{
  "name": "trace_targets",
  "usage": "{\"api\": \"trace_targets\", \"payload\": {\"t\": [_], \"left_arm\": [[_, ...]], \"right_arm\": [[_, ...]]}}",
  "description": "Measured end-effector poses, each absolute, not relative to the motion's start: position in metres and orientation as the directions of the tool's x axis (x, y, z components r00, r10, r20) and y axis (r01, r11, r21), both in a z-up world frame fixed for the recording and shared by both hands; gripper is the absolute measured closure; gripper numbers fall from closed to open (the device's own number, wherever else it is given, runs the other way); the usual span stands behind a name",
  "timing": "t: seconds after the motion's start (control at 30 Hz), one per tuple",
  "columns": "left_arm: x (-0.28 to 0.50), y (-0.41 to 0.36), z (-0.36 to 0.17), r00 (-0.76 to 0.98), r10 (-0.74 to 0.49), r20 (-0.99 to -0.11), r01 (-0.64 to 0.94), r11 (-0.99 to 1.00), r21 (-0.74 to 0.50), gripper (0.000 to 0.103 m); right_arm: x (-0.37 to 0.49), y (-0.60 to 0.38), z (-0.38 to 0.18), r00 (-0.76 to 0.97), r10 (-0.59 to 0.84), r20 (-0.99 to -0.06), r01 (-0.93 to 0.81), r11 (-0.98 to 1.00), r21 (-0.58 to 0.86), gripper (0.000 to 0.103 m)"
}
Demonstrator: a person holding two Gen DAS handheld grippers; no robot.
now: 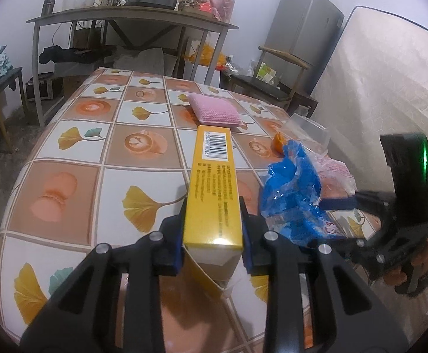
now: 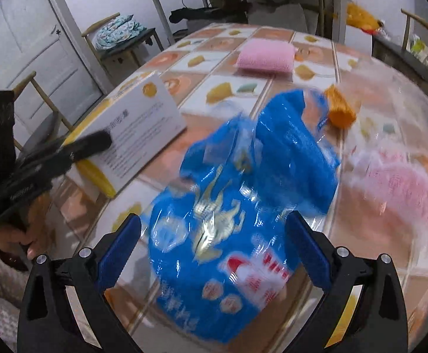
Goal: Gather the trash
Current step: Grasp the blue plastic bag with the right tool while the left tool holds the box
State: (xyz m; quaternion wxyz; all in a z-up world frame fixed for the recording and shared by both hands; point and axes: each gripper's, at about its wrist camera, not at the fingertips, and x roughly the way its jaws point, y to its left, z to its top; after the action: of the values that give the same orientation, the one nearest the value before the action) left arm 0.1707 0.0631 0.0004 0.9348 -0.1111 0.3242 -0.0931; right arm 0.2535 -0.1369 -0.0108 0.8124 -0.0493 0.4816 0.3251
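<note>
A long yellow carton lies on the tiled tablecloth, and my left gripper is shut on its near end, pads pressed on both sides. The right wrist view shows the carton's white face with a left finger on it. A crumpled blue plastic bag lies to the carton's right. My right gripper stands open around the bag's near part, its blue pads apart from it. The same bag shows in the left wrist view.
On the table also lie a pink sponge, an orange scrap, a clear plastic tub and a pinkish clear wrapper. Chairs, a metal shelf, a fridge and an upright mattress surround it.
</note>
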Motion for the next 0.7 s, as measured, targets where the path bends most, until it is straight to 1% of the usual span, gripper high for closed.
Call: {"api": "trace_targets", "payload": {"t": [0.1,0.2,0.4,0.47,0.53,0.6,0.7], "left_arm": [[0.168,0.066,0.001,0.775,-0.244,-0.583,0.098,0.958,-0.271,0.075],[0.166,0.069,0.001,0.779,-0.237,-0.581,0.090,0.958,-0.271,0.075],[0.160,0.076,0.002,0.785,-0.230,-0.576,0.075,0.957,-0.280,0.075],[0.158,0.078,0.002,0.785,-0.232,-0.575,0.074,0.956,-0.284,0.075],[0.158,0.080,0.001,0.785,-0.236,-0.573,0.074,0.954,-0.292,0.075],[0.157,0.081,0.001,0.785,-0.239,-0.572,0.073,0.952,-0.297,0.075],[0.156,0.082,0.001,0.786,-0.238,-0.571,0.073,0.952,-0.297,0.075]], "right_arm": [[0.242,-0.138,-0.017,0.293,0.499,-0.815,-0.568,0.777,0.271,0.007],[0.228,-0.136,-0.017,0.298,0.502,-0.812,-0.568,0.777,0.272,0.007],[0.202,-0.126,-0.016,0.237,0.585,-0.776,-0.571,0.730,0.376,0.007],[0.196,-0.121,-0.015,0.222,0.598,-0.770,-0.577,0.718,0.391,0.007],[0.189,-0.118,-0.010,0.230,0.602,-0.765,-0.595,0.709,0.380,0.007],[0.183,-0.118,0.004,0.276,0.607,-0.745,-0.631,0.699,0.335,0.007],[0.180,-0.120,0.024,0.370,0.587,-0.720,-0.675,0.703,0.226,0.006]]}}
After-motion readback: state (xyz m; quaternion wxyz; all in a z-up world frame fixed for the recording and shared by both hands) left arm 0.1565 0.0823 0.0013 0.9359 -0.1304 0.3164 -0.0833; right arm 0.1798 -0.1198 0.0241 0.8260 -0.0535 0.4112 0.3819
